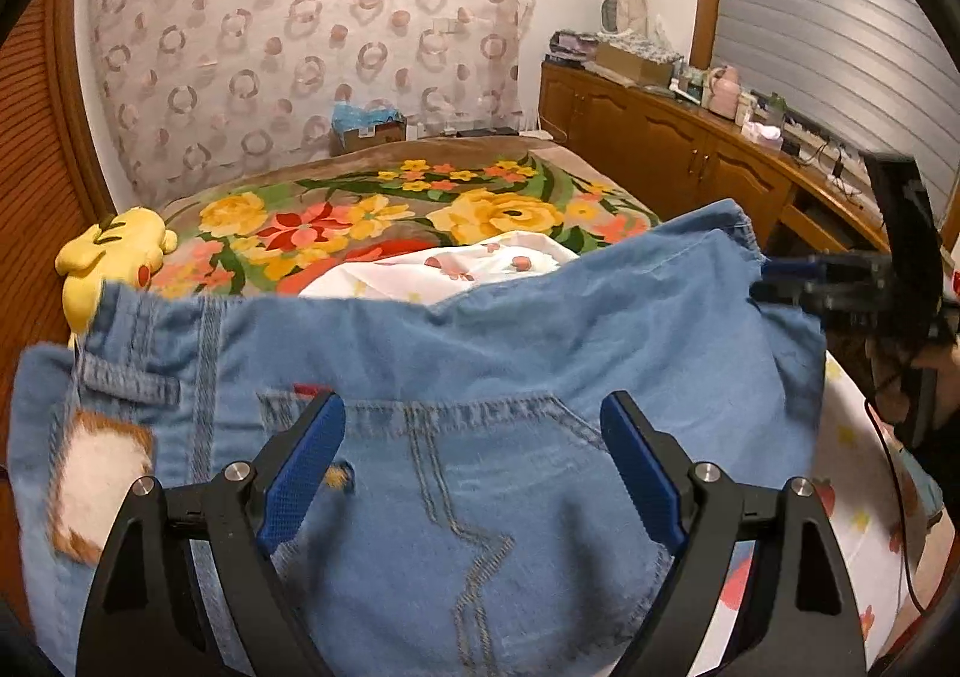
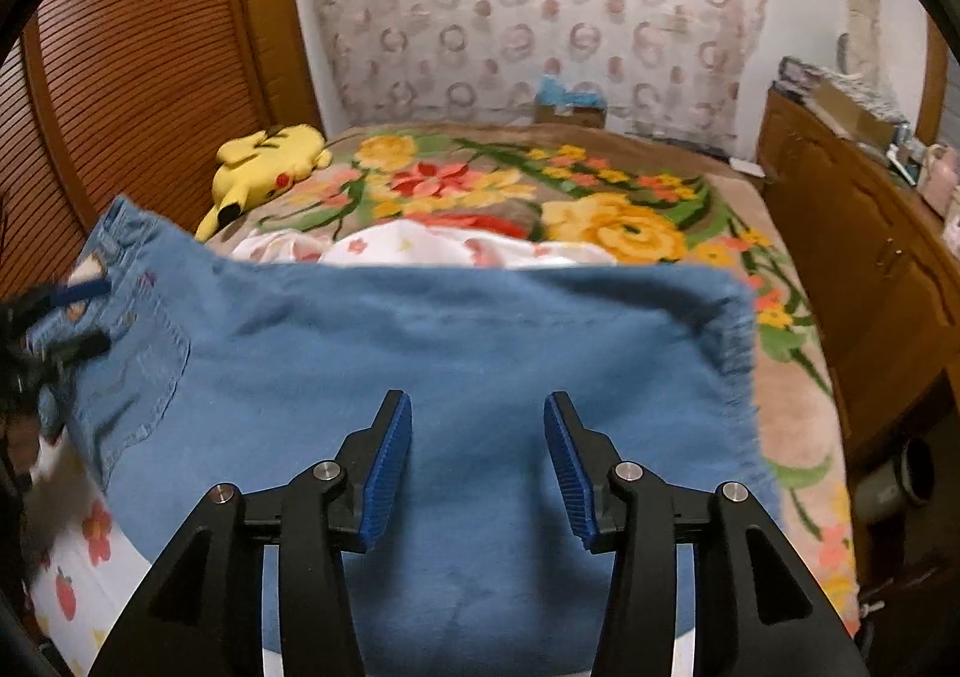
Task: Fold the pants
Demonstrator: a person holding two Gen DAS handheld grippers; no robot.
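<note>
Both the left gripper [image 1: 473, 461] and right gripper [image 2: 478, 467] hung open, gripping nothing, above the jeans [image 2: 456, 353] — a careless dip could have rumpled the fold below.

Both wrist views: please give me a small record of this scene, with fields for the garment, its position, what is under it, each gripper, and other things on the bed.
garment: blue denim pants, back pocket and frayed hem showing
position: spread flat across the near end of the bed
under it: white fruit-print sheet over a floral blanket
left gripper: jaws wide, over the pocket end, holding nothing
right gripper: jaws apart, over the leg end, holding nothing
other: yellow plush toy at the blanket's far left edge
</note>
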